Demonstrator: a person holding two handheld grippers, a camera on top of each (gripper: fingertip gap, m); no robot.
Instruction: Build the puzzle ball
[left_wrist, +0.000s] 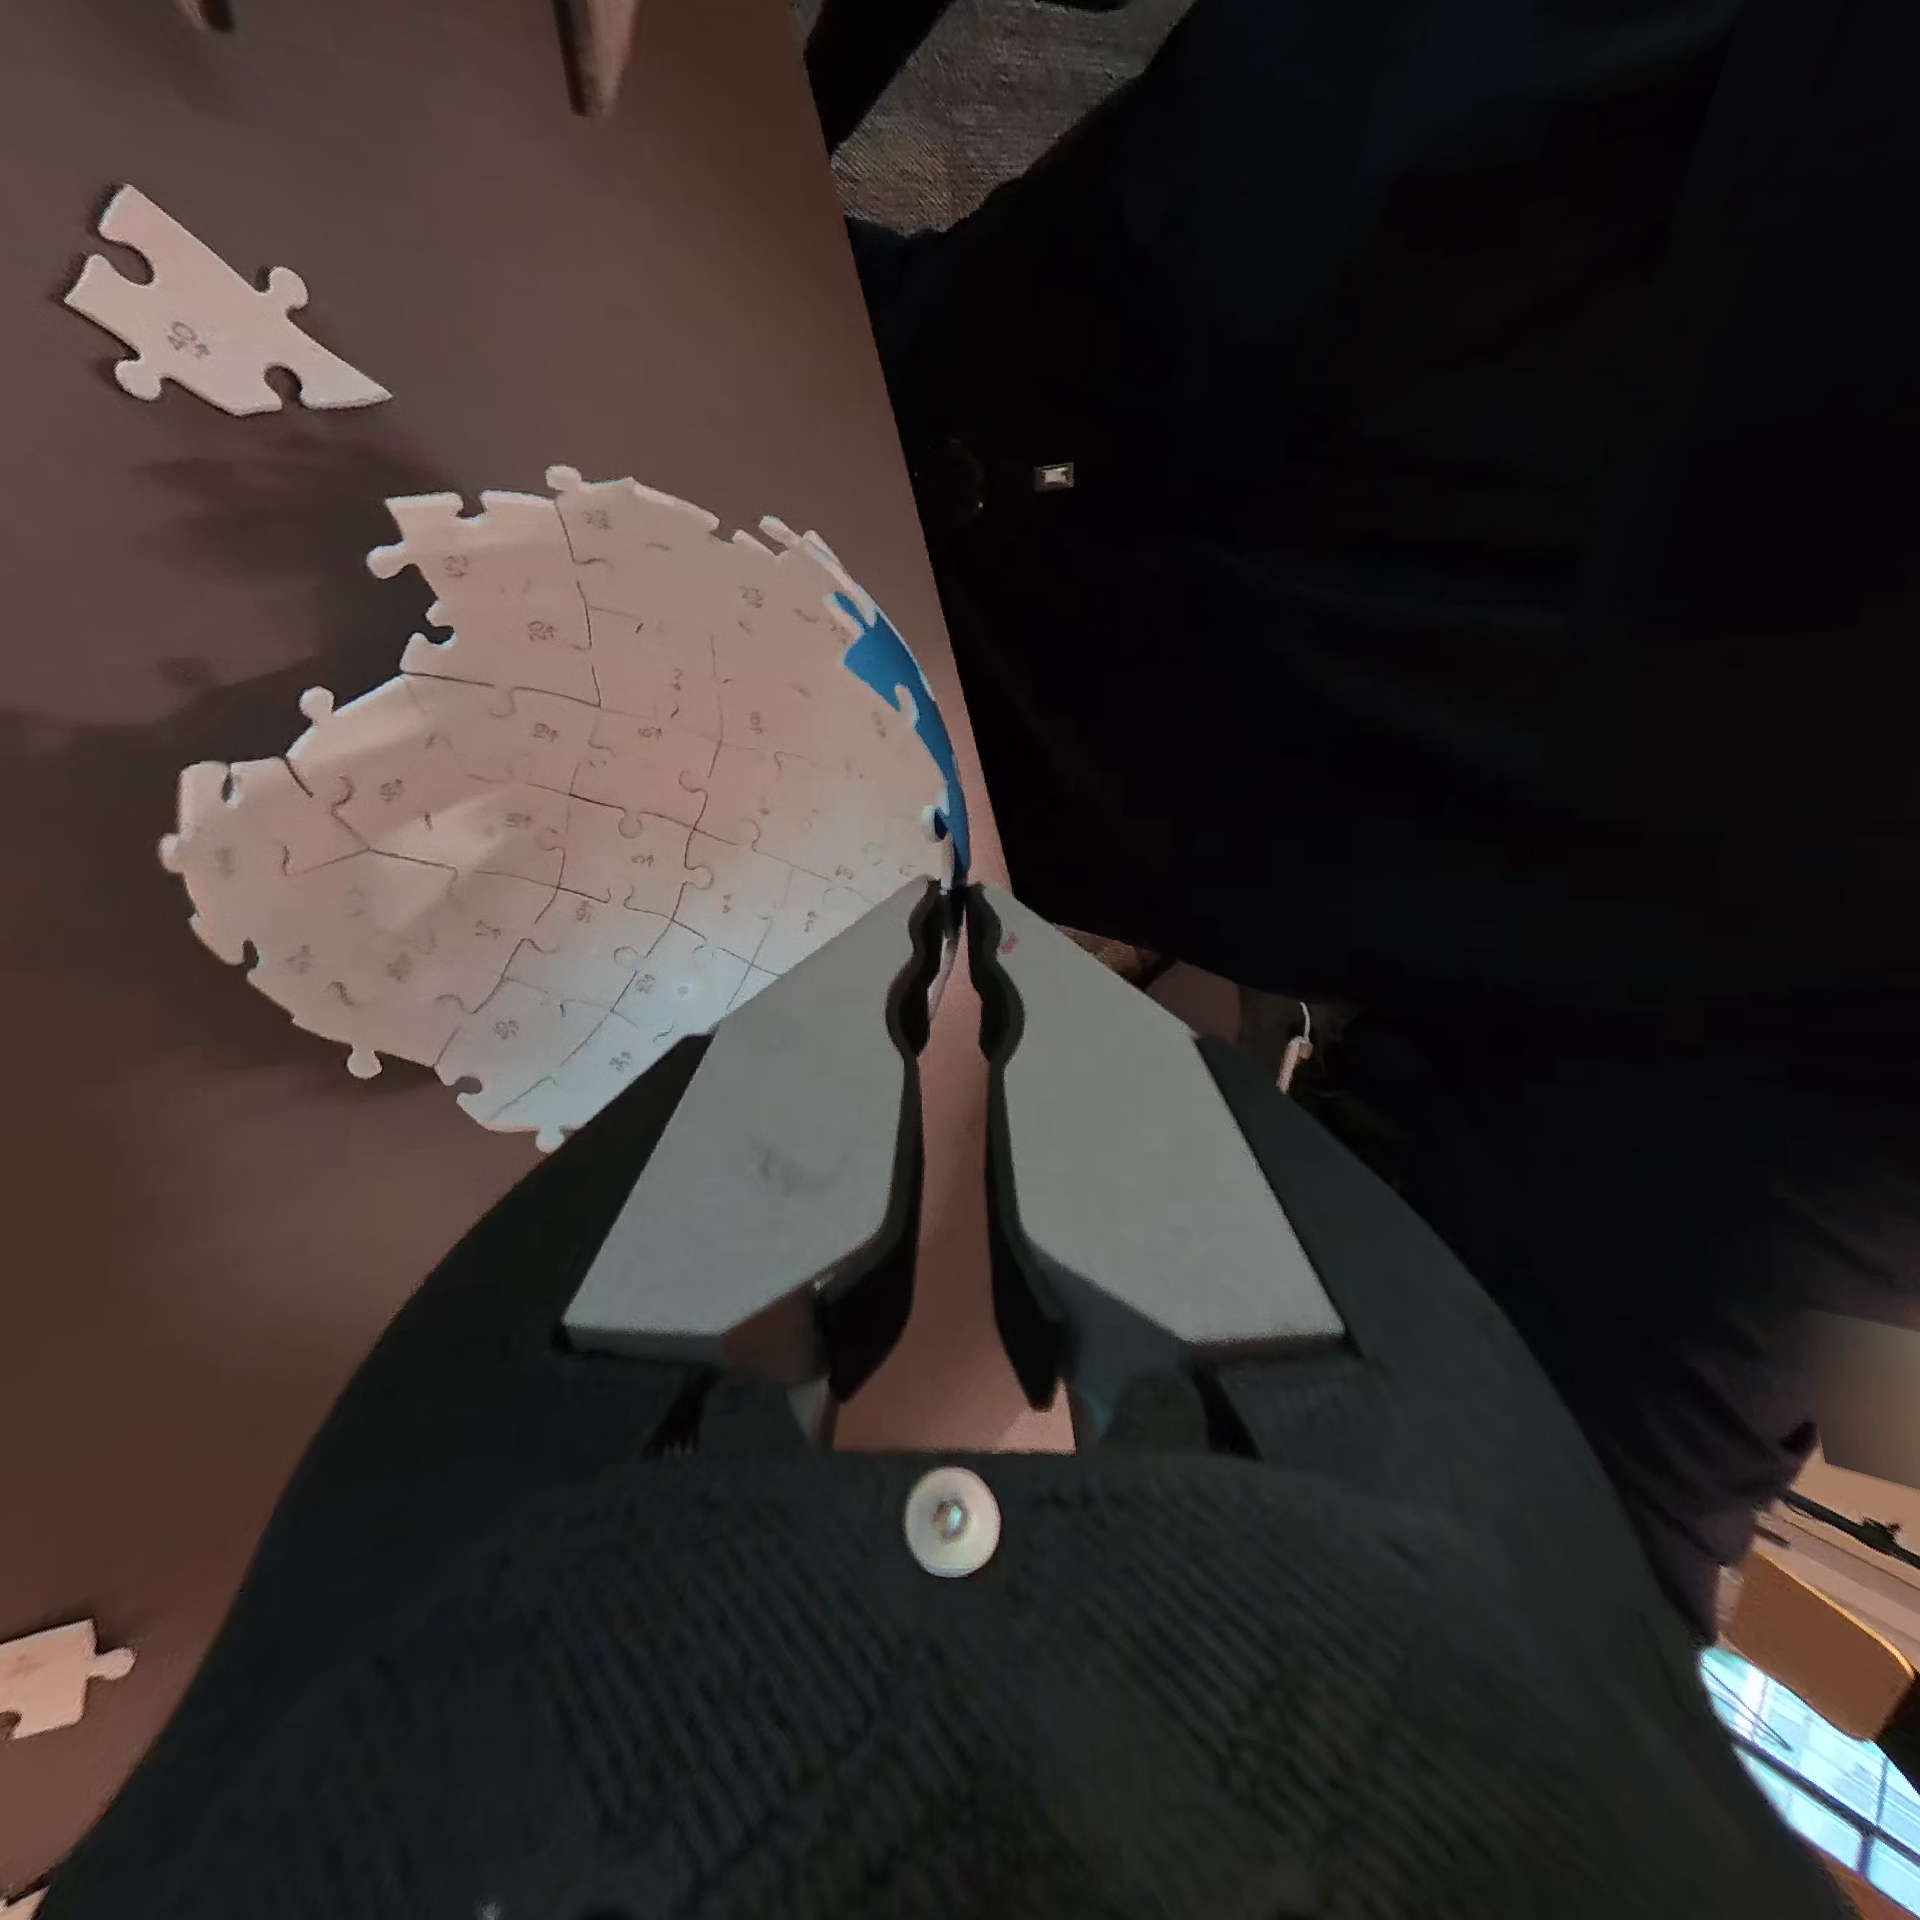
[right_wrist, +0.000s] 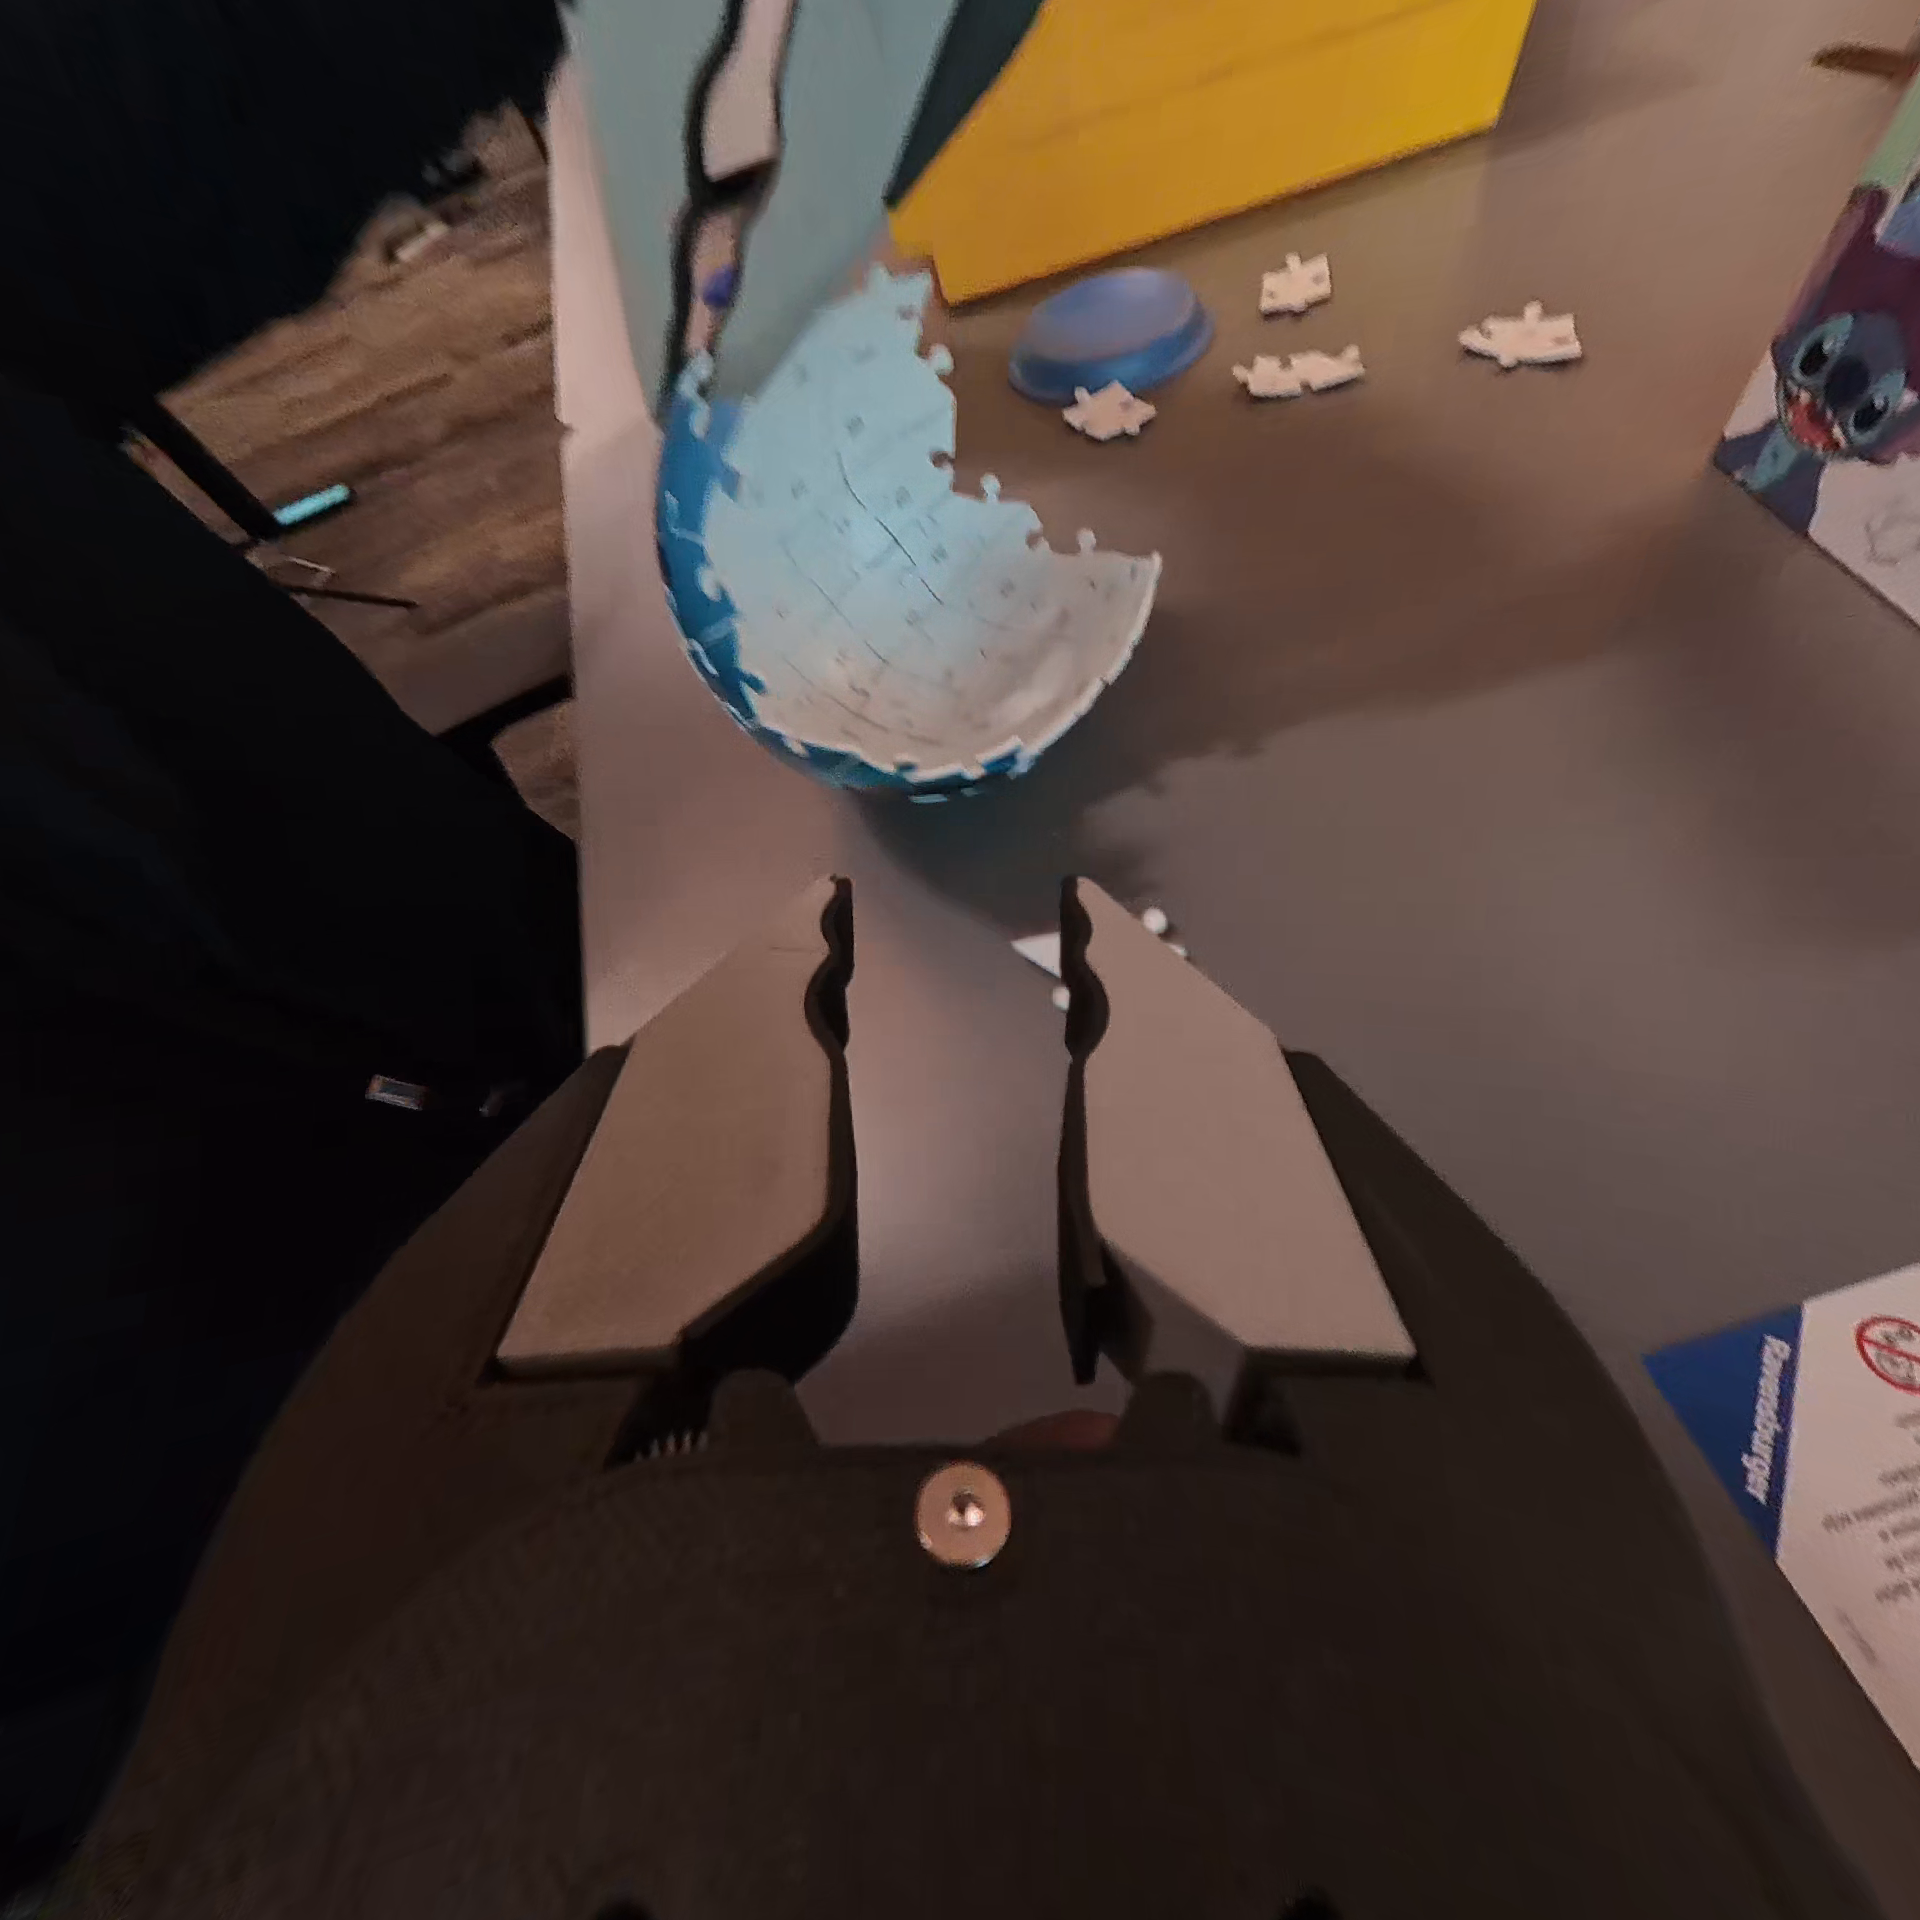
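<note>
The half-built puzzle ball (left_wrist: 582, 821) is a bowl-shaped shell, white inside and blue outside. My left gripper (left_wrist: 951, 894) is shut on its rim and holds it near the table's edge. In the right wrist view the ball (right_wrist: 904, 613) sits ahead, with the left gripper's fingers (right_wrist: 790, 208) reaching down onto its far rim. My right gripper (right_wrist: 951, 894) is open and empty, a little short of the ball above the table. A loose white piece (left_wrist: 223, 312) lies beyond the ball. Another piece (right_wrist: 1039, 951) lies partly hidden behind my right fingertip.
A blue round stand (right_wrist: 1112, 332) and several loose white pieces (right_wrist: 1299, 369) lie at the back. A yellow box (right_wrist: 1216, 125) stands behind them. A printed puzzle box (right_wrist: 1839, 395) is at the right and a leaflet (right_wrist: 1829, 1475) at the near right. A person in dark clothing (left_wrist: 1403, 623) stands at the table's edge. The tips of one gripper are about 15 centimetres away from the tips of the other.
</note>
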